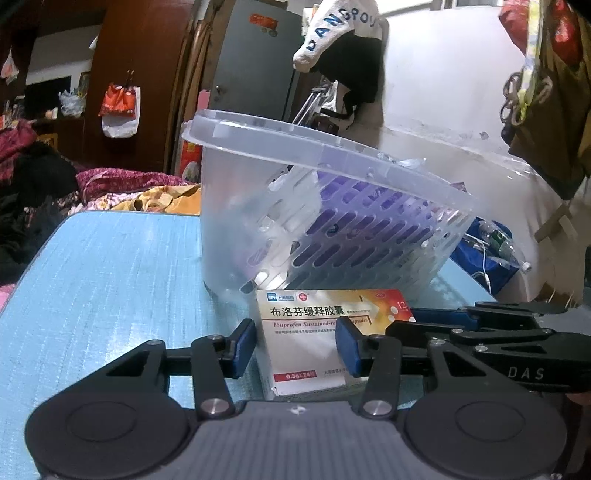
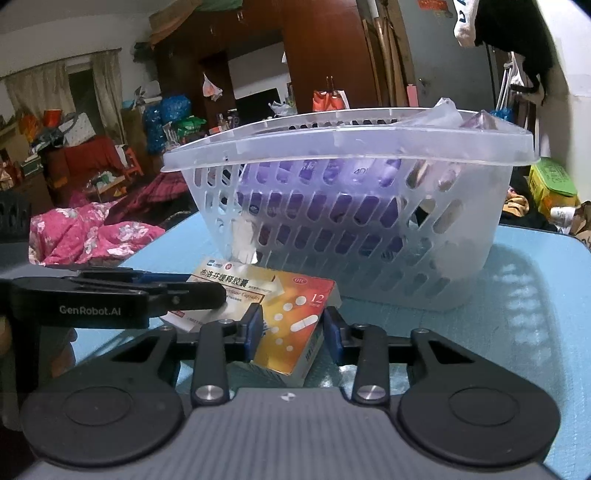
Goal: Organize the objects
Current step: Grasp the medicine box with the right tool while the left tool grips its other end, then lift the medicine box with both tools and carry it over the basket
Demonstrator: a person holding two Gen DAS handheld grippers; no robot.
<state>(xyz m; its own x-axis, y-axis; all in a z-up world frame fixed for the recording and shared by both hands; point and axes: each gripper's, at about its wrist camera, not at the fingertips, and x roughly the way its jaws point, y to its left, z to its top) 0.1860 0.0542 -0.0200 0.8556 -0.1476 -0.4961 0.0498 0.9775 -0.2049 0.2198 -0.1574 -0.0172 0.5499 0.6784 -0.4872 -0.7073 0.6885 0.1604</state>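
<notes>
Both wrist cameras sitting low and close over the blue table (image 1: 92, 266), facing a basket (image 1: 332, 206) at 12 o'clock, sharing the medicine box (image 2: 291, 317), each seeing the other gripper.

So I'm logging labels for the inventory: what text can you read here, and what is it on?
"布洛芬缓释胶囊", "Ibuprofen Sustained-re…" (partly covered), "0.3g×24", "12", "OTC": medicine box.
"GenRobot.AI": left gripper arm.
"DAS": right gripper arm.
"DANG…": white garment, rest folded away.
Box's smaller print and the items in the basket: too blurred.
</notes>
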